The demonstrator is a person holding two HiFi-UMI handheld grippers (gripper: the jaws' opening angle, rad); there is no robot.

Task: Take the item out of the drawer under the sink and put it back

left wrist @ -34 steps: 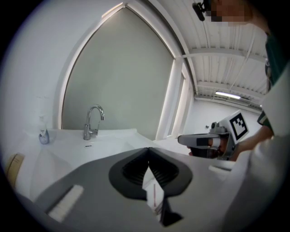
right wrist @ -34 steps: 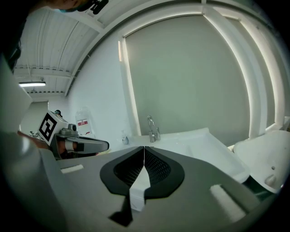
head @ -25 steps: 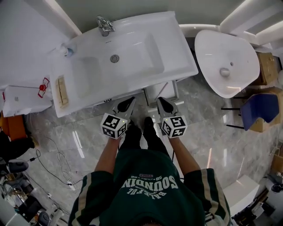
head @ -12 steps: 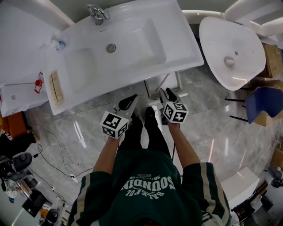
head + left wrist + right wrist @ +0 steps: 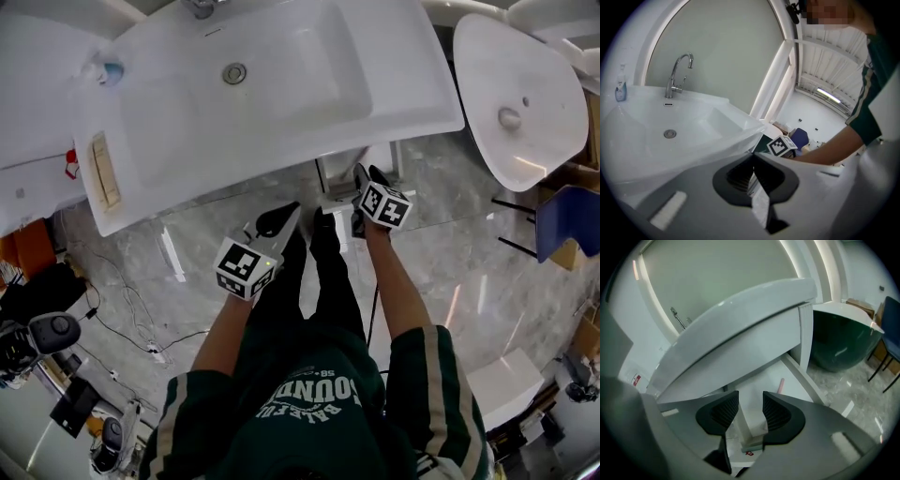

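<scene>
Readable text: one partial word on the shirt, nothing else legible.
Head view: green shirt (image 5: 309,422) carries white block lettering, upside down to the camera. The clear run reads "OUND", the letters either side of it can't be made out, and the smaller line next to it is too blurred to spell. Left marker cube (image 5: 246,267) and right marker cube (image 5: 385,204) show black-and-white square codes only, no letters. Right gripper view: white box (image 5: 750,430) has a tiny red print at its near end, unreadable; red sticker (image 5: 636,379) at far left, unreadable. Left gripper view: bottle (image 5: 620,89) label, unreadable.
</scene>
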